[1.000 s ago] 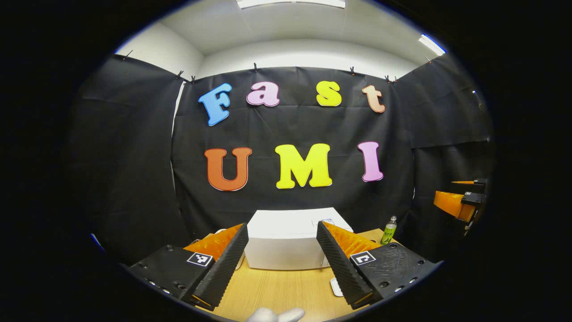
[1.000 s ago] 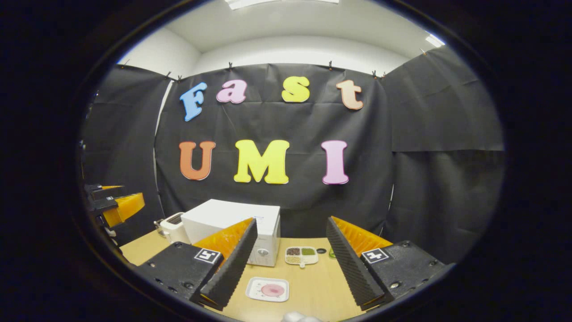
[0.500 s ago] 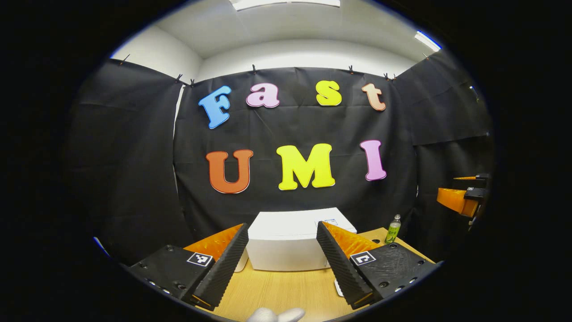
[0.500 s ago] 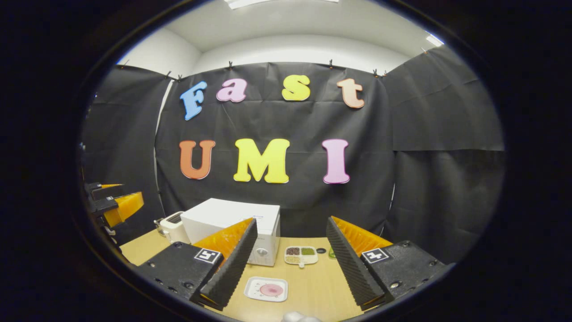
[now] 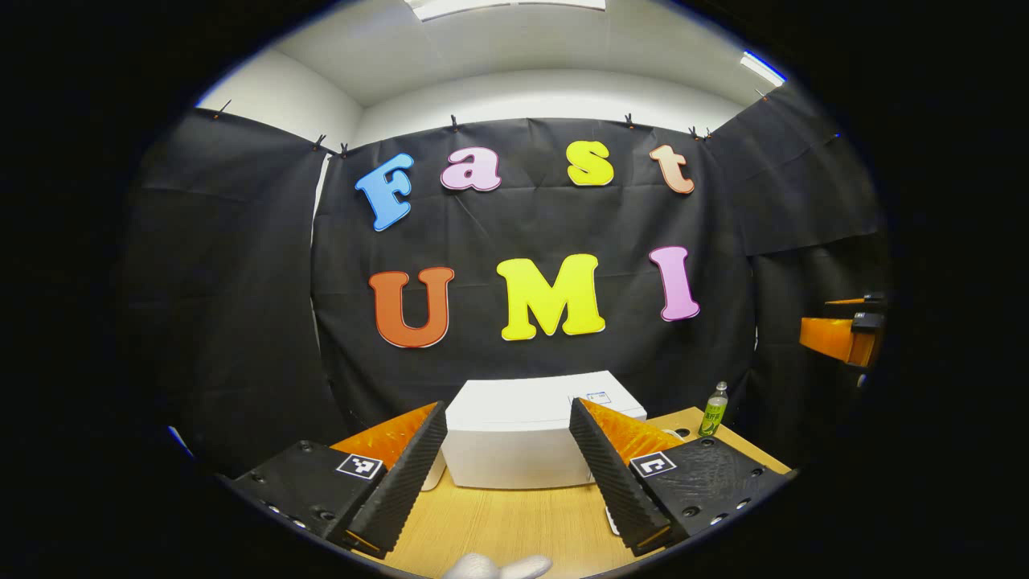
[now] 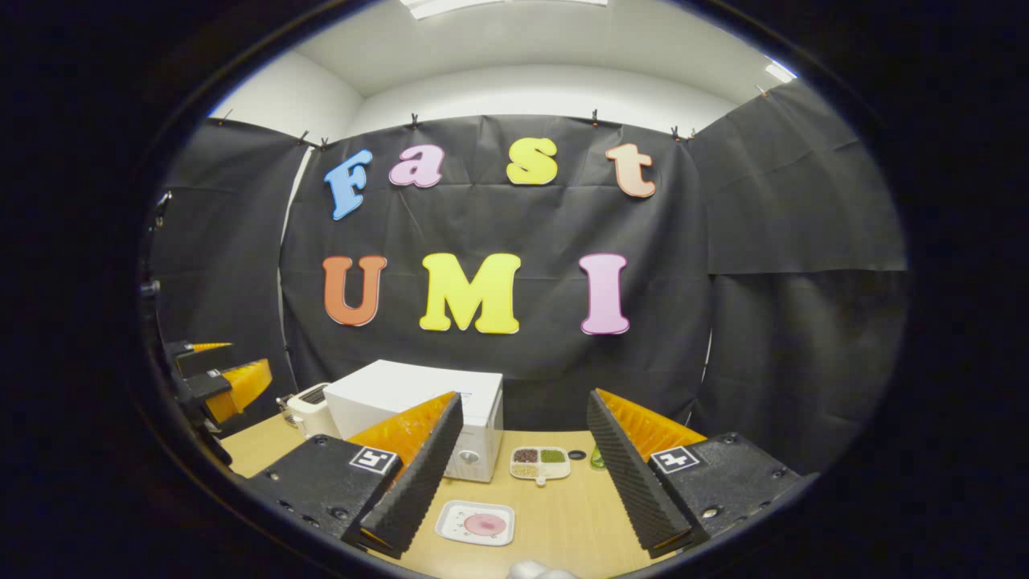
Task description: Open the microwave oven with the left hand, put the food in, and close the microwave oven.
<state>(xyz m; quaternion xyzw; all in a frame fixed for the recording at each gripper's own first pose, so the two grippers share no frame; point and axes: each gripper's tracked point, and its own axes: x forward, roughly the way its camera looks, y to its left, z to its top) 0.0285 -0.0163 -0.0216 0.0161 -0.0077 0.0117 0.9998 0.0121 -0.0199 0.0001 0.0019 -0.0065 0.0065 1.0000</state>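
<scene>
- The booth is hung with black cloth under a white ceiling, and a light wooden counter (image 6: 555, 523) fills the lower part of both views.
- The white microwave oven (image 5: 518, 438) sits at lower centre of the left gripper view, its door shut; in the right gripper view it stands left of centre (image 6: 402, 398), partly behind that gripper's left finger.
- The left gripper (image 5: 508, 470) hangs above the counter at the bottom of its view — jaws spread wide, holding nothing, the microwave framed in the gap between them.
- The right gripper (image 6: 522, 474) is also above the counter at the bottom of its view, jaws wide apart and empty.
- The food, a pink round piece on a small white plate (image 6: 476, 523), lies on the counter in the lower centre of the right gripper view, between the two fingers and nearer the camera than the microwave.
- A divided tray of grains (image 6: 539, 461) lies just to the right of the microwave's front.
- A white toaster (image 6: 307, 406) stands at the microwave's left.
- A green bottle (image 5: 712, 410) stands upright at the lower right of the left gripper view, near the counter's far edge.
</scene>
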